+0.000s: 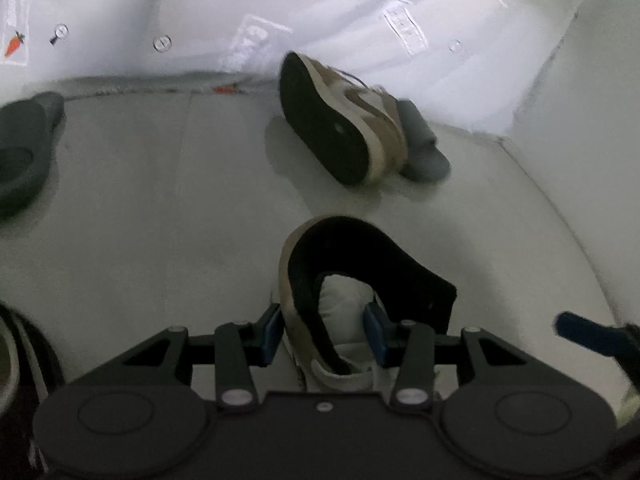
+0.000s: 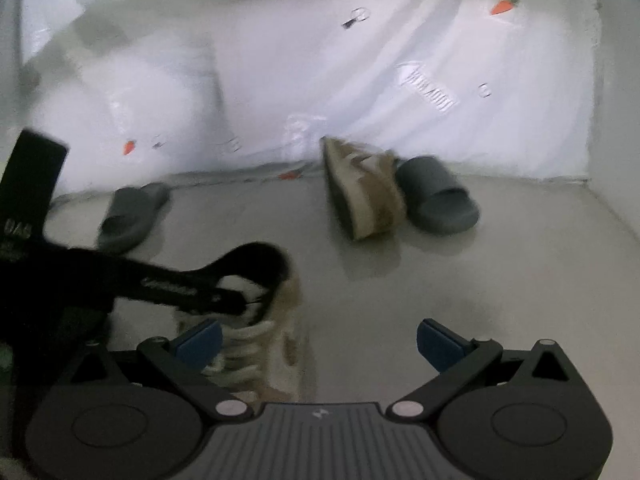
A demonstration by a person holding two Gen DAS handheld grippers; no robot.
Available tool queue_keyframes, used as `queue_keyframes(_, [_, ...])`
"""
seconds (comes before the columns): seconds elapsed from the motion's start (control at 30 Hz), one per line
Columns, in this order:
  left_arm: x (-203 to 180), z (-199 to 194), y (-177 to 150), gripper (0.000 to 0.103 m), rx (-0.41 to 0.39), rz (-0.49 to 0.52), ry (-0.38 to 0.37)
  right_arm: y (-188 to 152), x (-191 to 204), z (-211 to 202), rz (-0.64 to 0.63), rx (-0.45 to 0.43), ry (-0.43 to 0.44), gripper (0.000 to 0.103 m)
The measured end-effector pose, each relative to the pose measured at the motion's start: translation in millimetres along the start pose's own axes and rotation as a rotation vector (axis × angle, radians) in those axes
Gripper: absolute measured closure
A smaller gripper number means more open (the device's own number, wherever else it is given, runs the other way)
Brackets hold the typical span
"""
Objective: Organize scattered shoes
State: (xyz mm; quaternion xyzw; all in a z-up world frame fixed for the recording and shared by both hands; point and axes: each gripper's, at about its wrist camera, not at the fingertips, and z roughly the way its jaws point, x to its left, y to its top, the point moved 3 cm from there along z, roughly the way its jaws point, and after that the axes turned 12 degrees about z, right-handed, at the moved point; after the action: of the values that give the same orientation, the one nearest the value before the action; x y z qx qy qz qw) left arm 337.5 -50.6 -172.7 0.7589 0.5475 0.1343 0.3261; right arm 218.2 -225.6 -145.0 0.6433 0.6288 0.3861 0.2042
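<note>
the left tool is clenched on the collar of a tan sneaker, which sits on the grey floor. the right tool hangs released just beside it. near the white sheet, a second sneaker lies on its side against a grey slide; another slide lies well apart.

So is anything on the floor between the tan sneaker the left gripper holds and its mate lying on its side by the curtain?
Nothing visible: bare floor separates the held tan sneaker from its mate.
</note>
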Motion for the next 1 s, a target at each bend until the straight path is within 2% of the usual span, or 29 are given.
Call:
queue_keyframes(0.1, [-13.3,-5.0,-10.8,0.058,0.011,0.013,-0.024,-11.7,6.0,-6.0,-0.041,0.048,0.017,0.000])
queue_keyframes(0.2, [-13.9,-16.1,-21.5,0.059,-0.010,-0.045,-0.061,-22.8,15.5,-9.4,-0.080,0.096,0.030,0.000])
queue_keyframes(0.33, [-0.5,-52.0,-21.5,0.059,-0.166,-0.062,-0.041,-24.8,29.1,0.0,-0.107,0.120,0.035,0.000])
queue_keyframes(0.4, [8.6,-71.3,-19.2,0.057,-0.222,-0.064,-0.015,-28.0,41.6,14.8,-0.114,0.154,0.021,0.000])
queue_keyframes(0.47, [14.5,-81.4,-20.5,0.055,-0.243,-0.076,0.000,-32.0,52.2,31.7,-0.119,0.174,-0.006,0.000])
queue_keyframes(0.53, [21.6,-91.6,-26.1,0.055,-0.254,-0.097,0.009,-35.5,58.0,44.8,-0.116,0.183,-0.050,0.001])
queue_keyframes(0.57, [24.9,-95.7,-29.4,0.055,-0.255,-0.108,0.013,-38.8,59.8,54.5,-0.110,0.196,-0.104,0.005])
queue_keyframes(0.67, [32.6,-99.0,-43.6,0.055,-0.224,-0.135,0.013,-43.0,49.0,66.6,-0.019,0.241,-0.146,0.010])
queue_keyframes(0.73, [34.6,-98.7,-48.2,0.055,-0.212,-0.142,0.015,-43.1,42.1,65.8,0.026,0.246,-0.134,0.017])
queue_keyframes(0.93, [35.4,-92.7,-42.8,0.055,-0.224,-0.152,0.016,-37.3,18.7,58.1,-0.018,0.192,-0.209,0.019])
queue_keyframes(1.0, [33.5,-88.8,-38.4,0.055,-0.229,-0.147,0.011,-32.0,0.1,57.5,-0.008,0.167,-0.270,0.020])
